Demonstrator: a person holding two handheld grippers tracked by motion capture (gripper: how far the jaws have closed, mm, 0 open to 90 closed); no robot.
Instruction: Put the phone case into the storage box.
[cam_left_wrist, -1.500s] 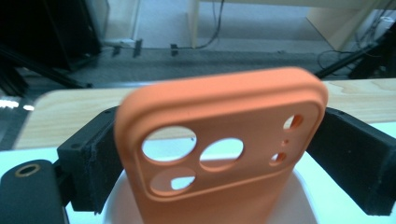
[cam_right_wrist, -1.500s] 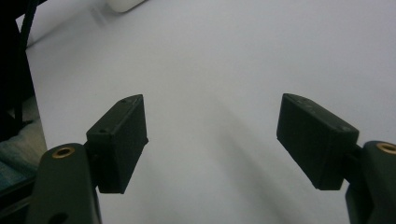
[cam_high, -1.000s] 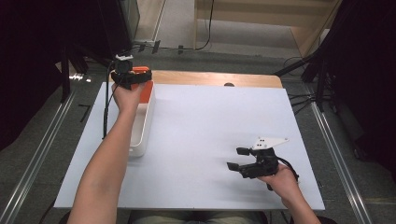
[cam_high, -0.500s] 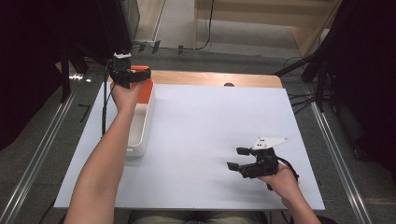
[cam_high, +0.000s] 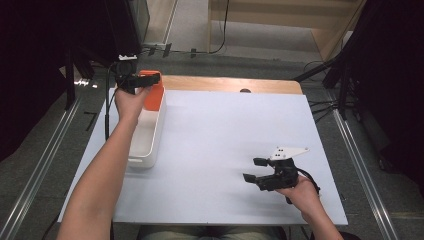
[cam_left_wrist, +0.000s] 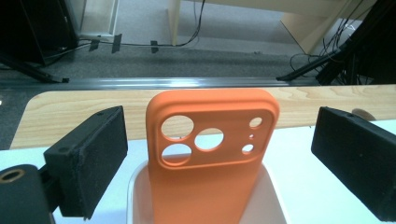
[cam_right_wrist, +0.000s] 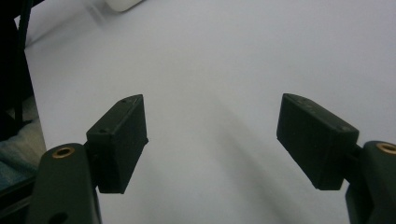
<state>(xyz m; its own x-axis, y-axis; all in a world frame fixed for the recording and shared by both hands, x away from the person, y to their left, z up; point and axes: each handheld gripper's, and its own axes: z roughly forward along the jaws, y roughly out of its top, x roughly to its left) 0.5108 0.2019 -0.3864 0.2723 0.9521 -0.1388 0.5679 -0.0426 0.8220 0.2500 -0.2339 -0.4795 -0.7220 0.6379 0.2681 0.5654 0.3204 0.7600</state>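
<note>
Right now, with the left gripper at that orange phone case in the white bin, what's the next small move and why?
Probably ease the left gripper forward and close it: the orange phone case stands upright in the white bin, between open jaws, both pads clear of its edges. The right gripper rests open on the table.

Wide bare room was left across the white table top (cam_high: 220, 145); passage at its far left edge was blocked by the white bin (cam_high: 145, 135) (an orange phone case (cam_left_wrist: 210, 154) stood upright inside).
</note>
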